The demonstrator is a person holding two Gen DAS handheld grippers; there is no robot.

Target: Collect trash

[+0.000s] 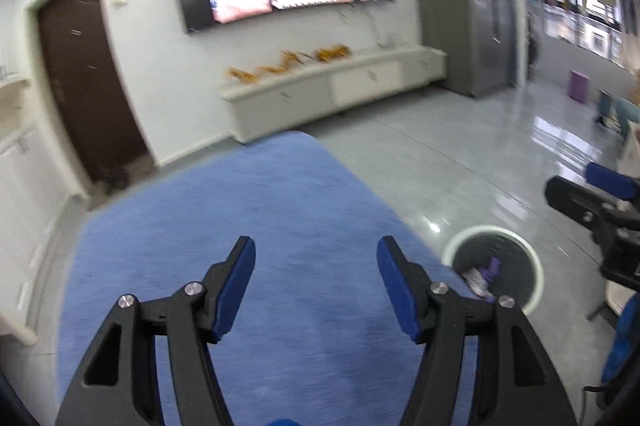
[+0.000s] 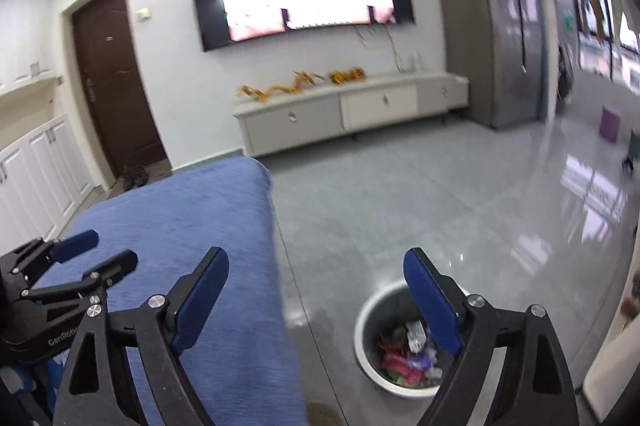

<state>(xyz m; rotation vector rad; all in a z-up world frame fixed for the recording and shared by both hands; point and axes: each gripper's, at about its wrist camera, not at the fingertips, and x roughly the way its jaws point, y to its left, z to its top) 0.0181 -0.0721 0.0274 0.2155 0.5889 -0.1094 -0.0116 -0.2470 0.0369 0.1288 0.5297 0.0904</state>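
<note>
Left wrist: left tool (image 1: 316, 258) wide open, empty, over blue worktop (image 1: 224, 209); bin (image 1: 534, 276) at 4 o'clock on floor, wrappers inside.
Right wrist: right tool (image 2: 316, 276) wide open, empty; trash (image 2: 408, 356) in bin (image 2: 366, 330) at 5 o'clock; likely light, crinkly, slippery; pinch folded edge.

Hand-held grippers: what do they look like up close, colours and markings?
Both match: the left hand-held gripper and right hand-held gripper have black angular plastic linkage arms with triangular cut-outs, silver round pivot bolts and flat blue finger pads. White partial lettering "GenRobo" marks the left body in the right wrist view.
</note>
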